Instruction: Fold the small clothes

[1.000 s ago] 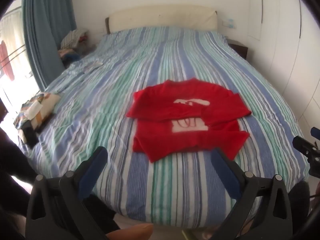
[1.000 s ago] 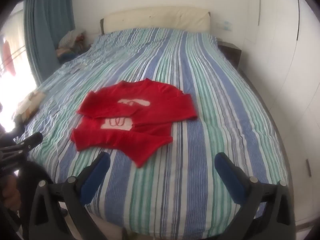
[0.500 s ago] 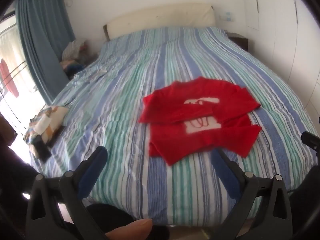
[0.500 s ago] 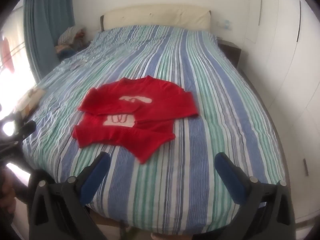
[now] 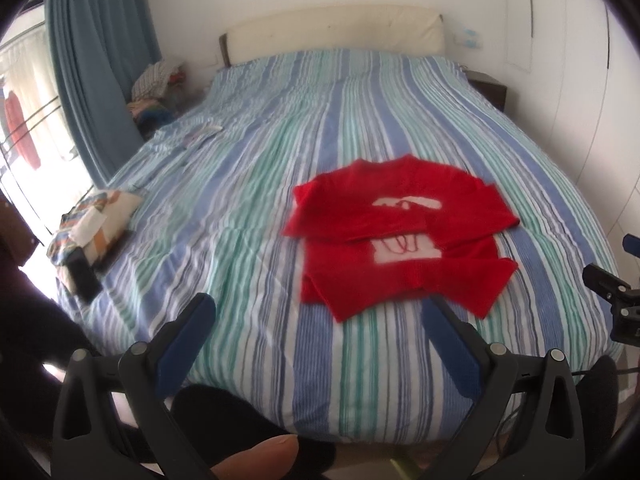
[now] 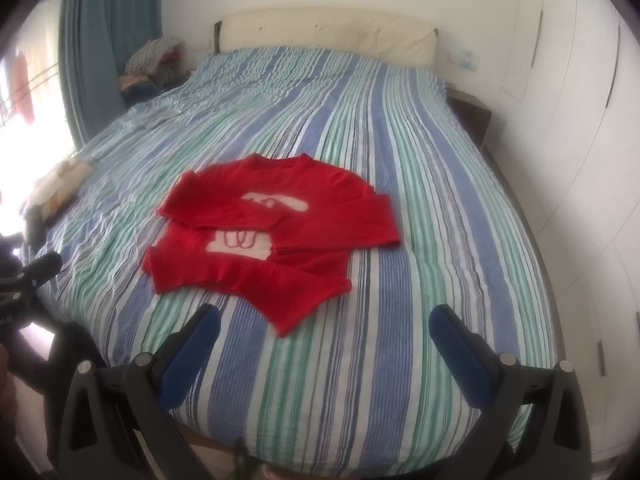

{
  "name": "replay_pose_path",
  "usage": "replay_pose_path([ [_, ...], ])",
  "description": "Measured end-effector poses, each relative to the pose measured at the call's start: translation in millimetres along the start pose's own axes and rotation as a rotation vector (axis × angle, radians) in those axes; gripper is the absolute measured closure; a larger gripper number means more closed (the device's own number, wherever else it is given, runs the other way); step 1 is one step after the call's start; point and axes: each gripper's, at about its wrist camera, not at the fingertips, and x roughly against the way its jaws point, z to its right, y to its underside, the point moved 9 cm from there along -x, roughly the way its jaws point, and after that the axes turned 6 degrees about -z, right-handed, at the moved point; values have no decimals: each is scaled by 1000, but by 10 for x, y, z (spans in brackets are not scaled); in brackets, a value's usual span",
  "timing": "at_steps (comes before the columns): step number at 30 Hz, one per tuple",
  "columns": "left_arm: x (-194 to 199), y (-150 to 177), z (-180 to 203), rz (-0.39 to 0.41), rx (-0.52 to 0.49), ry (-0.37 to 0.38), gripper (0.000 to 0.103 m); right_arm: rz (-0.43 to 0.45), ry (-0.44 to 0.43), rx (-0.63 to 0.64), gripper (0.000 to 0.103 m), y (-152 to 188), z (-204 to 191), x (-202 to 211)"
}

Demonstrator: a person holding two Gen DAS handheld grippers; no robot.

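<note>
Red sweater [image 5: 400, 236] lies on the striped bed cover [image 5: 260, 184], toward the foot end and somewhat right of centre in the left wrist view, left of centre in the right wrist view [image 6: 272, 232]. Folding looks partly done: both sleeves are brought across the chest, one overlapping the white patch on the front, and the hem end nearest the cameras looks doubled over, with a loose corner pointing toward the foot of the bed. Edges do not line up; the shape is ragged, not a tidy rectangle. Judged remaining: at least one more fold of the body, probably some squaring up. Left gripper [image 5: 320, 316] is held back from the foot of the bed, above its edge, fingers spread wide with nothing between them, pointing up the bed; the sweater's near edge is just beyond the right fingertip, apart from it. Right gripper [image 6: 328, 320] is posed much the same, jaws wide apart and empty, the sweater's loose corner between and just ahead of the fingertips, not touching. Each tool shows at the margin of the other's view, so they sit side by side, well apart. Folded patterned cloth [image 5: 96, 220] rests at the bed's left edge, clear of the work. Neither tool is on fabric.
</note>
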Motion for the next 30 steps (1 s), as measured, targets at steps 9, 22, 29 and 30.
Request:
replay_pose_path([
  [9, -115, -19, -81, -26, 37, 11, 0, 3, 4, -28, 0, 38, 51, 19],
  [22, -157, 70, 63, -34, 25, 56, 0, -18, 27, -36, 0, 160, 89, -24],
  [29, -91, 85, -160, -13, 79, 28, 0, -2, 41, -46, 0, 191, 159, 35],
  [30, -124, 109, -191, -21, 87, 26, 0, 5, 43, -53, 0, 187, 186, 50],
])
